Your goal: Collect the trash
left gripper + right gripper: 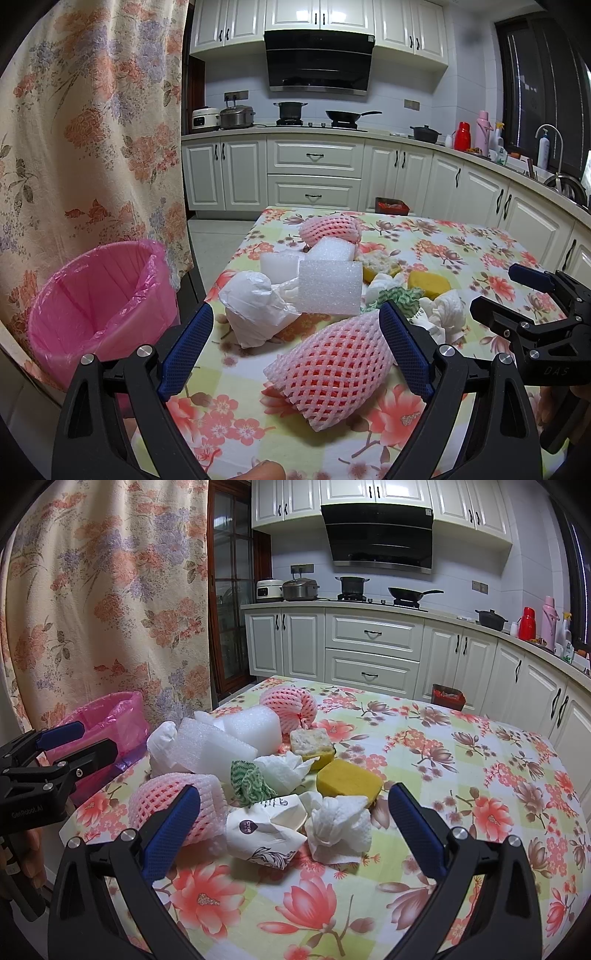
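Both wrist cams low, close, facing shared trash pile [332, 280] on table.

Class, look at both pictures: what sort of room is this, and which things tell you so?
A home kitchen, most likely: a black range hood above a stove with a black frying pan, and white cabinets along the counter.

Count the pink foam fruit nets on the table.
2. One pink foam net lies nearest, between the left gripper fingers; the other sits at the pile's far end. More may be hidden.

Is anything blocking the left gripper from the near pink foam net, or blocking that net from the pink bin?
Nothing visible. The left gripper is open with the near foam net lying between its fingers, and the bin stands open off the table's left edge.
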`<state>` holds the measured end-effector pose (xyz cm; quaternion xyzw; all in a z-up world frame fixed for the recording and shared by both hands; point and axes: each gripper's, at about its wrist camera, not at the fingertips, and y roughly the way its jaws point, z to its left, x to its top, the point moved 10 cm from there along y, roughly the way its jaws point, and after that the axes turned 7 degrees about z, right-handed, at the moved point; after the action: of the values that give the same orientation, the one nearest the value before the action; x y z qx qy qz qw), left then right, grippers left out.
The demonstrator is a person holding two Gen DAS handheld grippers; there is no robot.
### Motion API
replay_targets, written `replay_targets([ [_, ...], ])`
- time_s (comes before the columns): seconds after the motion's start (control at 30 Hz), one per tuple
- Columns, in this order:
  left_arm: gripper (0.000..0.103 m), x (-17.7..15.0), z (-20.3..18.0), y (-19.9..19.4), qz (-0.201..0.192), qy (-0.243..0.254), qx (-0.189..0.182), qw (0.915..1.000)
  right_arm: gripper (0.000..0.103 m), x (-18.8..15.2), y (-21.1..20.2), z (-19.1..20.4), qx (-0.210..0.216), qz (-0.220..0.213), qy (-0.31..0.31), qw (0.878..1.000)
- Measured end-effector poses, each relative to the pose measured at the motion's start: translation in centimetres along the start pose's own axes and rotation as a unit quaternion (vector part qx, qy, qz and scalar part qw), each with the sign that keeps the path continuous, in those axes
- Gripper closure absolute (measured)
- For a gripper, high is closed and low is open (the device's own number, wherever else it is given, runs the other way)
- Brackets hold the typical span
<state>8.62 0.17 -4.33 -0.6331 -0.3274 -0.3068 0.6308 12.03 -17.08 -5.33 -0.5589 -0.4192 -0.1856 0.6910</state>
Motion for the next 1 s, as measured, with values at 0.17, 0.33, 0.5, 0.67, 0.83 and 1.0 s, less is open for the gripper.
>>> replay_targets([
  [0.17, 0.018, 0.05, -0.02, -0.03, -0.001, 0.001, 0.0, 1.0, 0.005, 0.02, -0.01, -0.01, 0.0, -0.001, 0.001, 1.0],
  [0.33, 0.018, 0.06, -0.13, 0.02, -0.001, 0.002, 0.0, 1.0, 0.005, -0.01, -0.06, 0.01, 0.0, -0.001, 0.001, 1.0],
  [0.5, 0.018, 0.11, -0.18, -0.03, -0.002, 0.002, 0.0, 1.0, 0.005, 0.04, -0.08, -0.02, 0.0, -0.001, 0.001, 1.0],
  [0.67, 0.018, 0.1, -0.18, -0.04, -0.002, 0.003, 0.0, 1.0, 0.005, 0.05, -0.1, 0.01, 0.001, -0.002, 0.001, 1.0],
  [0.83, 0.018, 0.09, -0.15, -0.02, -0.002, 0.002, 0.001, 1.0, 0.005, 0.03, -0.07, 0.02, 0.0, -0.001, 0.001, 1.0],
  [1.0, 0.018, 0.12, -0.16, -0.06, -0.002, 0.002, 0.0, 1.0, 0.005, 0.02, -0.08, 0.05, 0.0, -0.001, 0.001, 1.0],
])
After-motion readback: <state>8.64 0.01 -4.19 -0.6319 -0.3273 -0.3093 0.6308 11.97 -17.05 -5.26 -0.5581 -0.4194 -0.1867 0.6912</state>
